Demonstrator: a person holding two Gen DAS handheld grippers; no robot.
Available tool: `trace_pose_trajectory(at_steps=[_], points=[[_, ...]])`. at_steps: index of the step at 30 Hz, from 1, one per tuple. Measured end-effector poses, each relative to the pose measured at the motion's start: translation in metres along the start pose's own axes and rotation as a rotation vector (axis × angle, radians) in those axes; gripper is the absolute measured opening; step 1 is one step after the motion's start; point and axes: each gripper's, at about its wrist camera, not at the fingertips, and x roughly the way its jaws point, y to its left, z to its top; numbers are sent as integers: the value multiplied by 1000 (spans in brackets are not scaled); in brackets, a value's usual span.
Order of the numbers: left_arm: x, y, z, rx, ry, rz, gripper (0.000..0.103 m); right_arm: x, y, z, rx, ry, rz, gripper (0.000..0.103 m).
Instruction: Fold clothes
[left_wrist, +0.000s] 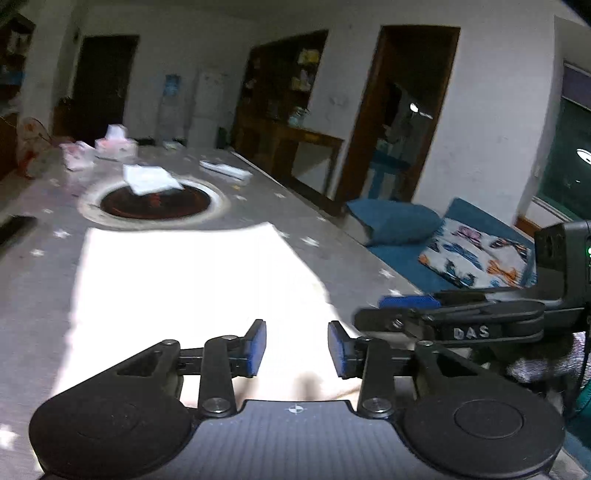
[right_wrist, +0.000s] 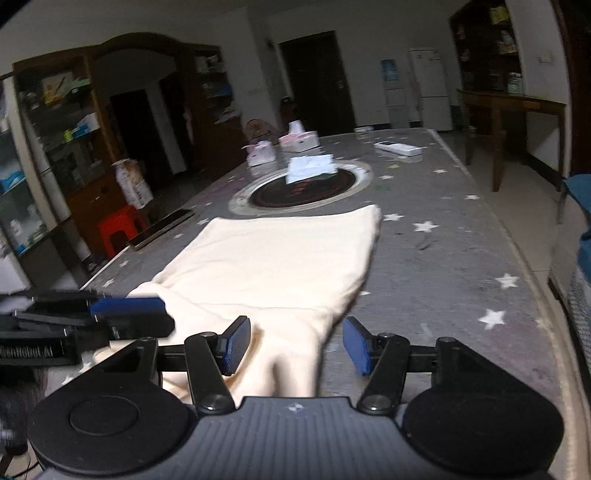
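Both grippers, left (left_wrist: 296, 349) & right (right_wrist: 296, 345), are hovering w/ jaws spread wide, holding nothing, over cream garment (right_wrist: 273, 258) lying on star-print table (right_wrist: 443, 258).

Cream garment (right_wrist: 280, 258): soft matt cloth, lightly creased; table (right_wrist: 443, 258) cover: smooth grey star-print with slight sheen; both grippers (left_wrist: 296, 347) (right_wrist: 296, 345): matt black plastic, blue textured pads (right_wrist: 236, 345), ribbed base.
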Motion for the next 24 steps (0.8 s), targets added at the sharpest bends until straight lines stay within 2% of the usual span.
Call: trace_pose_trajectory(at_steps=[6,11,18,22,24], points=[[-33,50,-13,-26,-3,169,42,22,26,-3,-55,71,82,46],[-54,84,-28,-48,26,283,45,38,34,-6,-69,115,80,42],[-60,97,-48,-22,82,326,47,46,43,-9,-101,148,59,30],[-60,96,-50,2,88,311,48,47,41,-7,-90,149,41,21],[-62,94,-51,16,86,302,48,48,40,-7,-82,151,37,21]])
